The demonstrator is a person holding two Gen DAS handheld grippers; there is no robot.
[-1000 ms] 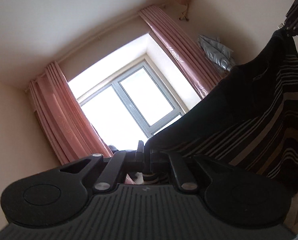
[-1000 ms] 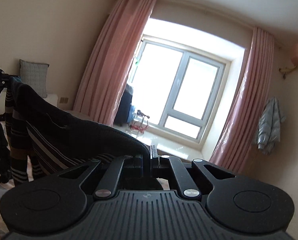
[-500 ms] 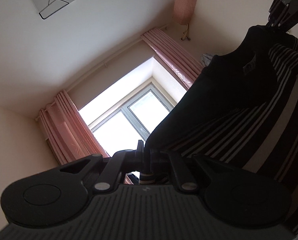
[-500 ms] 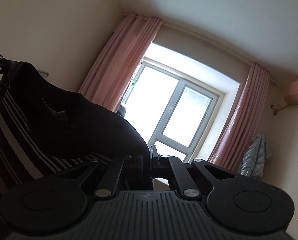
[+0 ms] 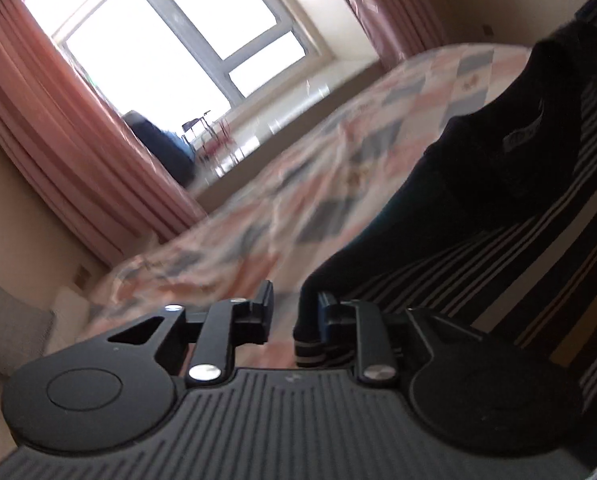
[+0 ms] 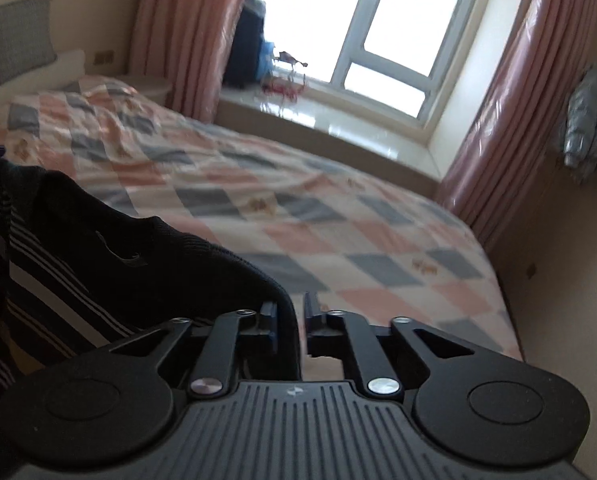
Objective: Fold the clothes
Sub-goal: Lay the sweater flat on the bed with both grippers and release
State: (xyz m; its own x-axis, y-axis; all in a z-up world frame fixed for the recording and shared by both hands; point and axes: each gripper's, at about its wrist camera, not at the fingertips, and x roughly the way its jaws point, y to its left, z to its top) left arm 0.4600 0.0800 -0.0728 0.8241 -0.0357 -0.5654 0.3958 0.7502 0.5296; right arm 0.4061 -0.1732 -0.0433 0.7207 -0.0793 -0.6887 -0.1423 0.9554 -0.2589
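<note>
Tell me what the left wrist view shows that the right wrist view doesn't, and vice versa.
Left wrist only: the striped cuff of the dark sweater, beside the open left gripper.
Right wrist only: a silver jacket hanging on the wall, and sweater fabric between the parted jaws of the right gripper.
Both: the sweater, checked bedspread, window, pink curtains, grey pillow.

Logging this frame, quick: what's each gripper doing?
Left gripper: open, striped sweater lying against one finger.
Right gripper: open, sweater draped between its fingers.

Left claw (image 5: 292,316), right claw (image 6: 290,320): black plastic, ribbed base, round side discs, silver screws.
</note>
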